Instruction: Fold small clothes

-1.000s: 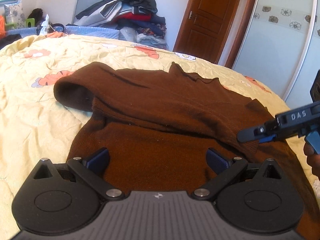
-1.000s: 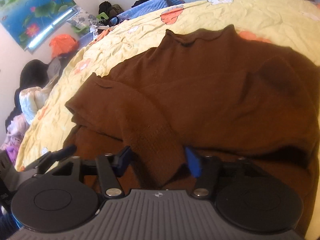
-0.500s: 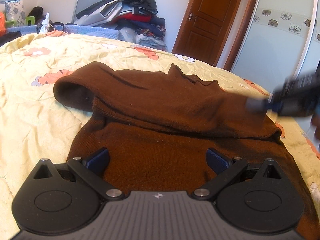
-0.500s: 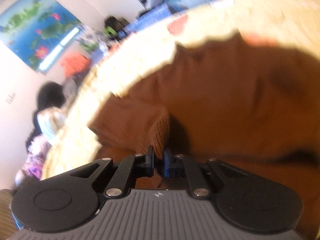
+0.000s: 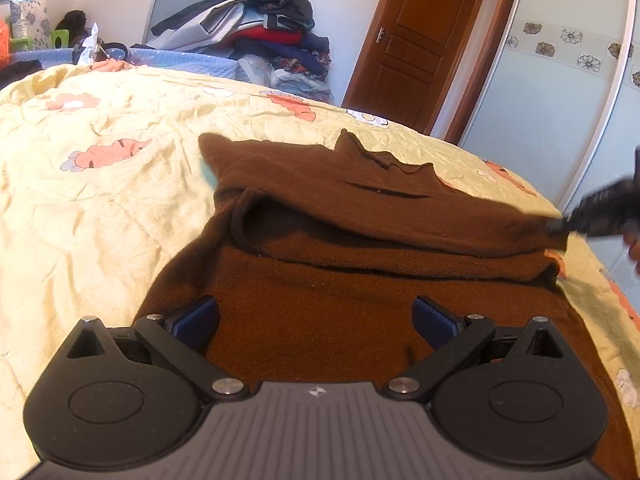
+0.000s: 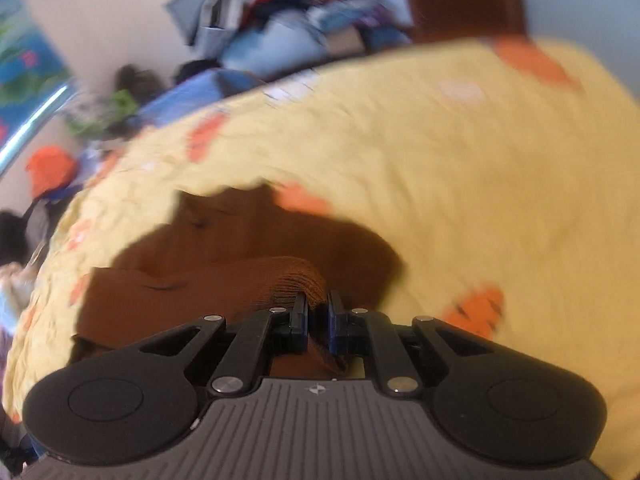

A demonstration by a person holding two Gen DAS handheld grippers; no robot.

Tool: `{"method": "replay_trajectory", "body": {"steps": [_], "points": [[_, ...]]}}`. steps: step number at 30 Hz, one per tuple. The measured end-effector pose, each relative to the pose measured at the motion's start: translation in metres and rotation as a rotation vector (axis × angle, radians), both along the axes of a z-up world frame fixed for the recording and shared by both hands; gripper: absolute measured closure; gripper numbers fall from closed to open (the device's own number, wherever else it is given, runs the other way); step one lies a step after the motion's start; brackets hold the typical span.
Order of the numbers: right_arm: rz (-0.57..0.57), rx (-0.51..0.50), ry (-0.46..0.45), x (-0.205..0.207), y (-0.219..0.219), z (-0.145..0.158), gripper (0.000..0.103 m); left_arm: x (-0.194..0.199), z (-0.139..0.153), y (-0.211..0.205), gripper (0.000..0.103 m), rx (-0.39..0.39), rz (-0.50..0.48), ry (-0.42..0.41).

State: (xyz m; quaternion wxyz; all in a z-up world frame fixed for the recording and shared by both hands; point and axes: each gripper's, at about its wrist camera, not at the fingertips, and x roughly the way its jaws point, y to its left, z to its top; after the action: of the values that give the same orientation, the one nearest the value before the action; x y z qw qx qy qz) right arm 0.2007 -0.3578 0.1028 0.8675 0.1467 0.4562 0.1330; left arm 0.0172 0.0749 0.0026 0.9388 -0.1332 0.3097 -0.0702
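Note:
A brown knit sweater [image 5: 340, 280] lies on the yellow bedspread [image 5: 100, 208], its sleeve drawn across the body toward the right. My left gripper [image 5: 316, 316] is open and empty, hovering low over the sweater's lower part. My right gripper [image 6: 318, 316] is shut on the ribbed sleeve cuff [image 6: 296, 280] of the sweater [image 6: 224, 264]. It also shows blurred at the right edge of the left wrist view [image 5: 600, 216], at the sleeve's end. The right wrist view is motion-blurred.
A pile of clothes [image 5: 256, 32] is stacked against the far wall beyond the bed. A wooden door [image 5: 424, 36] and a sliding wardrobe door [image 5: 560, 92] stand at the right. The bed's right edge [image 5: 600, 280] is close to the sweater.
My right gripper closed on the sleeve cuff and pulled it to the right across the sweater. The left shoulder fold got dragged inward. My left gripper stayed still and open.

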Motion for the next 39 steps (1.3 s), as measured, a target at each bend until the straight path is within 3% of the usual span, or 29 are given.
{"method": "replay_trajectory", "body": {"steps": [2, 4, 5, 6, 7, 9, 11, 13, 14, 15, 16, 17, 18, 21, 23, 25, 26, 27, 29, 30, 31, 33, 35, 36, 37, 38, 39], "points": [[-0.019, 0.011, 0.019, -0.003, -0.001, -0.018, 0.086, 0.007, 0.012, 0.013, 0.000, -0.094, -0.005, 0.030], [-0.047, 0.033, 0.006, -0.006, -0.002, -0.025, 0.075, 0.012, 0.032, 0.036, 0.000, -0.209, 0.028, -0.016], [-0.077, 0.043, -0.019, -0.009, -0.005, -0.023, 0.057, 0.016, 0.042, 0.045, 0.000, -0.232, 0.061, -0.049], [-0.106, 0.067, -0.047, -0.013, -0.012, -0.019, 0.040, 0.025, 0.050, 0.054, 0.000, -0.235, 0.098, -0.063], [-0.138, 0.101, -0.077, -0.015, -0.018, -0.016, 0.037, 0.037, 0.055, 0.061, 0.000, -0.221, 0.134, -0.050], [-0.158, 0.154, -0.100, -0.014, -0.023, -0.011, 0.038, 0.070, 0.051, 0.071, 0.000, -0.173, 0.186, 0.024], [-0.138, 0.126, -0.078, -0.009, -0.017, -0.016, 0.038, 0.101, 0.035, 0.076, 0.001, -0.144, 0.200, 0.110], [-0.123, 0.013, -0.041, -0.002, -0.003, -0.028, 0.038, 0.125, 0.020, 0.075, 0.022, -0.137, 0.181, 0.192], [-0.114, -0.007, -0.019, 0.000, 0.001, -0.035, 0.038, 0.134, 0.015, 0.071, 0.028, -0.131, 0.148, 0.221], [-0.105, -0.008, -0.001, 0.002, 0.003, -0.042, 0.038, 0.139, 0.013, 0.064, 0.041, -0.091, 0.130, 0.219], [-0.097, -0.002, 0.009, 0.004, 0.009, -0.049, 0.039, 0.144, 0.014, 0.055, 0.078, -0.030, 0.126, 0.214], [-0.089, -0.006, -0.006, 0.003, 0.013, -0.051, 0.056, 0.148, 0.016, 0.048, 0.087, 0.020, 0.120, 0.221], [-0.065, -0.008, -0.013, 0.004, 0.018, -0.051, 0.080, 0.149, 0.020, 0.043, 0.087, 0.066, 0.131, 0.208], [-0.036, -0.045, -0.070, -0.001, 0.024, -0.036, 0.085, 0.142, 0.028, 0.038, 0.089, 0.232, 0.141, 0.137], [-0.050, -0.106, -0.084, -0.002, 0.018, -0.035, 0.088, 0.143, 0.012, 0.038, 0.090, 0.285, 0.116, 0.177], [-0.051, -0.117, -0.042, 0.001, 0.013, -0.051, 0.087, 0.135, 0.007, 0.033, 0.089, 0.335, 0.099, 0.119], [-0.054, -0.104, -0.069, -0.003, 0.012, -0.052, 0.082, 0.130, 0.009, 0.031, 0.088, 0.339, 0.100, 0.105], [-0.069, -0.095, -0.085, -0.008, 0.012, -0.052, 0.064, 0.124, 0.012, 0.031, 0.086, 0.333, 0.097, 0.094], [-0.094, -0.059, -0.107, -0.020, 0.010, -0.046, 0.037, 0.108, 0.019, 0.032, 0.075, 0.333, 0.106, 0.076], [-0.093, -0.047, -0.132, -0.030, 0.009, -0.041, 0.035, 0.097, 0.023, 0.033, 0.058, 0.325, 0.102, 0.065], [-0.084, -0.039, -0.158, -0.042, 0.008, -0.037, 0.035, 0.084, 0.027, 0.035, 0.028, 0.309, 0.094, 0.055], [-0.055, -0.022, -0.156, -0.062, 0.008, -0.033, 0.035, 0.059, 0.029, 0.036, 0.007, 0.276, 0.060, 0.027], [-0.010, -0.045, -0.137, -0.078, 0.015, -0.038, 0.037, 0.047, 0.021, 0.031, 0.008, 0.282, 0.025, 0.048], [0.015, -0.073, -0.122, -0.083, 0.023, -0.043, 0.044, 0.046, 0.013, 0.027, 0.011, 0.303, 0.020, 0.071], [0.043, -0.108, -0.104, -0.086, 0.031, -0.050, 0.050, 0.048, 0.005, 0.023, 0.031, 0.335, 0.025, 0.096], [0.061, -0.165, -0.138, -0.091, 0.041, -0.053, 0.070, 0.045, 0.000, 0.023, 0.035, 0.329, 0.034, 0.084], [0.075, -0.216, -0.149, -0.093, 0.048, -0.054, 0.090, 0.044, 0.001, 0.025, 0.059, 0.309, 0.038, 0.077]]}}
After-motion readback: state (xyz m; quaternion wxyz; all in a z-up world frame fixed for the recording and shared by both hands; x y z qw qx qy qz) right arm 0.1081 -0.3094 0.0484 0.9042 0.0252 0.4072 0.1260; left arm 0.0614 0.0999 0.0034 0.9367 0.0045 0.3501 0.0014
